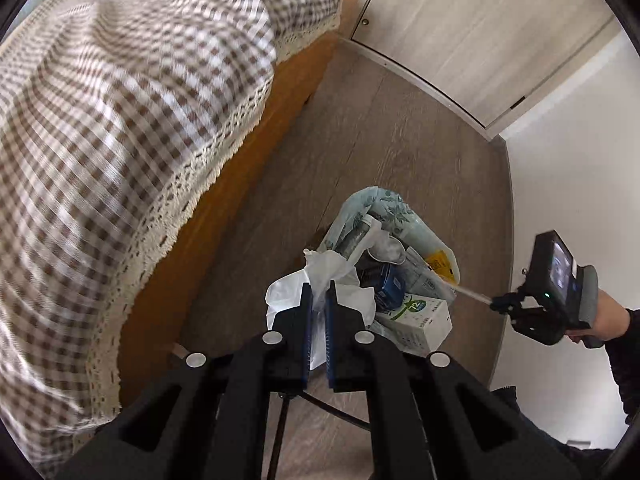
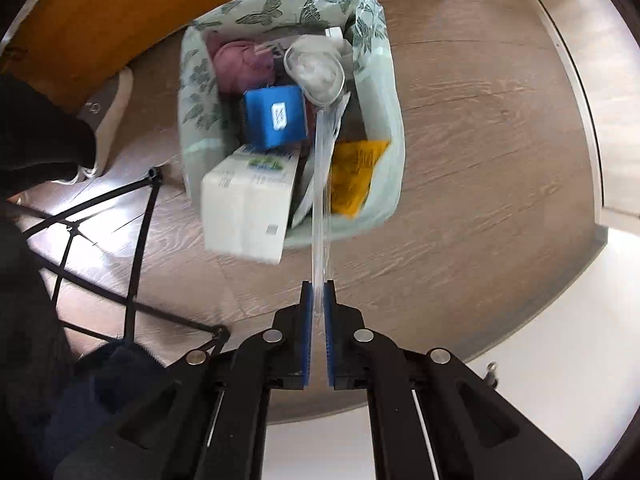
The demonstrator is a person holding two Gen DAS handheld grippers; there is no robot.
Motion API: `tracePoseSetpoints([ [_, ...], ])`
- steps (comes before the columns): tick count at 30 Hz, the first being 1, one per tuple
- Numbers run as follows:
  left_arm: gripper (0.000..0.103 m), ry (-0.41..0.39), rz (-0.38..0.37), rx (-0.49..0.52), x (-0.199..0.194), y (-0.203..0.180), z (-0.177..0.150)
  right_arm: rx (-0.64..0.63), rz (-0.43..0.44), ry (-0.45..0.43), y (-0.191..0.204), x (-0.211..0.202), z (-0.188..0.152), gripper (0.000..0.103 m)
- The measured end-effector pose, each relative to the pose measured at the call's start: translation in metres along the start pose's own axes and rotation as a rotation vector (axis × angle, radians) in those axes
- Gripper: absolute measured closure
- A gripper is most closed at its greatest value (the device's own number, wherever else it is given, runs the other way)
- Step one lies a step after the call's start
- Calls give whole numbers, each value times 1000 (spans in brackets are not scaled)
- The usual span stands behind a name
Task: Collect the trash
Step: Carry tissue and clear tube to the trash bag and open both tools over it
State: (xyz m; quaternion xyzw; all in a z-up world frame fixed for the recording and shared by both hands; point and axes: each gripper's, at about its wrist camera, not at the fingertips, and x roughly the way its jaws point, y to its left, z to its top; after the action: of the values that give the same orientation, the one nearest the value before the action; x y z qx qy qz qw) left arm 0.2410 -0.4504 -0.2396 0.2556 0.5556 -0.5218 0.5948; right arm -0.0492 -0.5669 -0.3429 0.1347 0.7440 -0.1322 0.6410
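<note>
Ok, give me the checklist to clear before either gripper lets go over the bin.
1. Left gripper shut on the white tissue: ok.
2. Right gripper shut on the clear plastic spoon by its handle: ok.
3. Spoon bowl over the trash bin: ok, it lies above the rubbish inside.
4. Tissue over the bin opening: cannot tell; in the left wrist view it overlaps the near rim only.
5. Room in the bin: not ok; the white carton already sticks out over the rim, with the blue box packed behind it.
6. Liner folded over the rim: ok where visible.
</note>
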Motion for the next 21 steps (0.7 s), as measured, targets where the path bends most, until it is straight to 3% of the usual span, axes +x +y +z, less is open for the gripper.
tracePoseSetpoints([
  [4,100,13,-15,1,11,-2,0,-20,11,-5,1,2,36,97],
  [11,100,83,-32,79,43,-30,17,98,87,-154,-14,4,89,95],
  [12,100,99,-38,89,51,-35,20,131,127,-184,-17,6,92,83],
  [13,100,120,-45,96,61,-40,23,155,165,-205,-18,6,93,57],
  [15,100,157,-34,116,79,-47,27,193,175,-271,-23,-4,84,38],
  [18,100,229,-50,106,107,-50,30,242,165,-386,-35,-29,55,38],
  [21,100,307,-60,110,142,-56,31,381,180,-474,-65,-46,13,32],
])
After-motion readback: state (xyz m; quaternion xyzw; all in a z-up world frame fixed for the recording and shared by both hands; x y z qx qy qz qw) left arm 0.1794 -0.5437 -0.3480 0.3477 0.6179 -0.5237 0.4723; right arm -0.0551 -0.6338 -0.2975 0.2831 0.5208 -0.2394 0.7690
